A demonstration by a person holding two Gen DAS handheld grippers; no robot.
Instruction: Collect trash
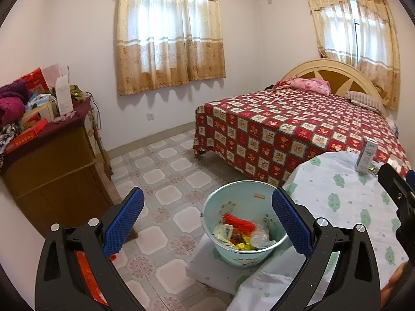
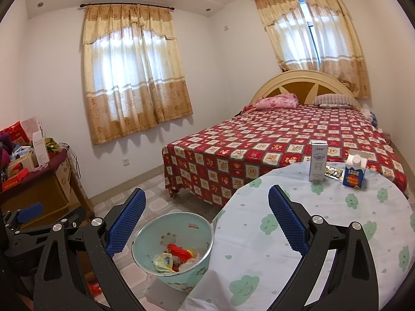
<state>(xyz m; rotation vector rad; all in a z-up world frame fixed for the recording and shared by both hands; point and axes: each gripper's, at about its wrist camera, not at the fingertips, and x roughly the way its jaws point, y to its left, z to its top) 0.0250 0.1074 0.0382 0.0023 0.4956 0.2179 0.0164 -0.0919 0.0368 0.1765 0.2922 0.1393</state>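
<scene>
We held both jaws wide, empty: left gripper (image 1: 207, 220), right gripper (image 2: 207, 220). Tall grey-white carton (image 2: 318, 165) stood at the cloud-print tablecloth's (image 2: 337, 233) far edge; we judged: grip low, avoid tipping.

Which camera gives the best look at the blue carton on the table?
The right wrist view: the blue carton stands whole beside the white carton. In the left wrist view the blue one is not visible; only the white carton shows.

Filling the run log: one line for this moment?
left gripper: open | right gripper: open | bin: holds trash | cartons on table
</scene>
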